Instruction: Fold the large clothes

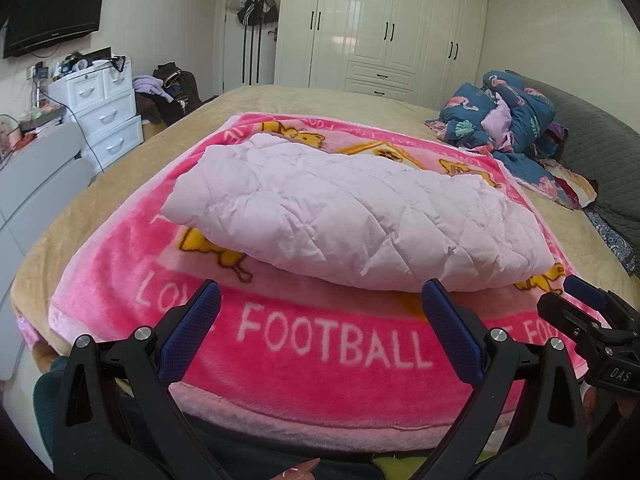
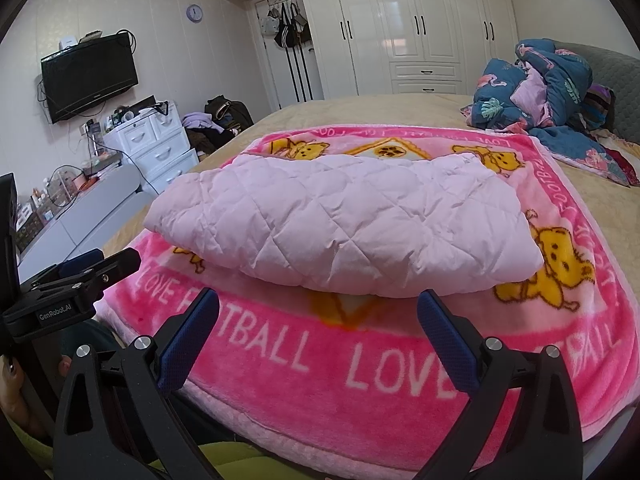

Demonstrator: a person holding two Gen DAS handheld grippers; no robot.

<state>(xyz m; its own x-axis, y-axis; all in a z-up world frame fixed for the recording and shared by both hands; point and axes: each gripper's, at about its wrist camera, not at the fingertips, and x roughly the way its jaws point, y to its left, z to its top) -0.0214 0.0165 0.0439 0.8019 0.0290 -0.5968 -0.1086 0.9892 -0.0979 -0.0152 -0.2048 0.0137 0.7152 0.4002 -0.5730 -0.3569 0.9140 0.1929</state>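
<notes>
Left wrist view shows your left claw and right claw both spread apart and empty, while the pale pink quilted padded garment lies folded mid-frame on the bright pink fleece blanket, so folding looks nearly complete.

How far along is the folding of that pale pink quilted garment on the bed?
Looks nearly done: the quilted garment lies as a compact folded bundle on the pink blanket. Nothing is in hand; the left gripper and right gripper are both open, short of it. Possibly left: a final tidy, and maybe the heap of bedding.
</notes>
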